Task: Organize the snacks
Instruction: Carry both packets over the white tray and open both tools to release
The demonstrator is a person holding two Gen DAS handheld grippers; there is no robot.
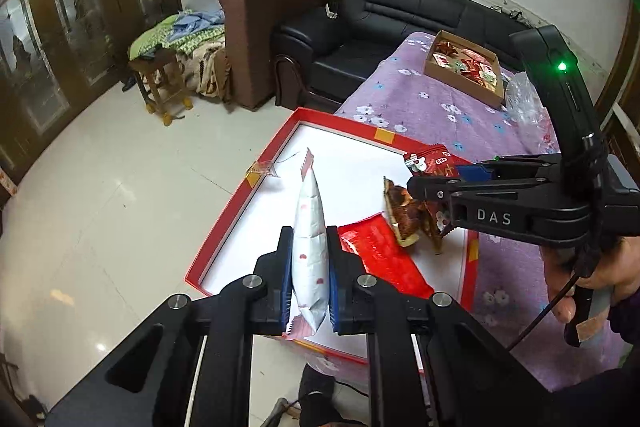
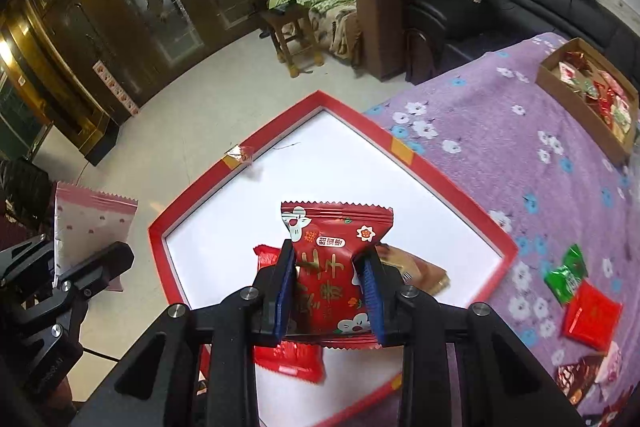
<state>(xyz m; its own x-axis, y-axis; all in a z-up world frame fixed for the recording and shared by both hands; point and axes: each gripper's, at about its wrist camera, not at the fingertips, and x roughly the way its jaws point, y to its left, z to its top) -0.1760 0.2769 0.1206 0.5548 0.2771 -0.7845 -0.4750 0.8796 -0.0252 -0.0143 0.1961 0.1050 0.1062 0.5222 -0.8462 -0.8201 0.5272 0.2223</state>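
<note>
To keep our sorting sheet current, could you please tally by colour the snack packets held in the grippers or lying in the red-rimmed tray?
Red: 2 (held red packet, flat red packet)
White pink-dotted packet: 1
Brown packet: 1
Total: 4

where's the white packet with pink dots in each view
Left wrist: the white foil snack packet with pink dots stands edge-on at lower centre, clamped in the left tongs.
Right wrist: the same packet shows flat-on at far left.
Shared landmark: the red-rimmed white-floored box lid.
</note>
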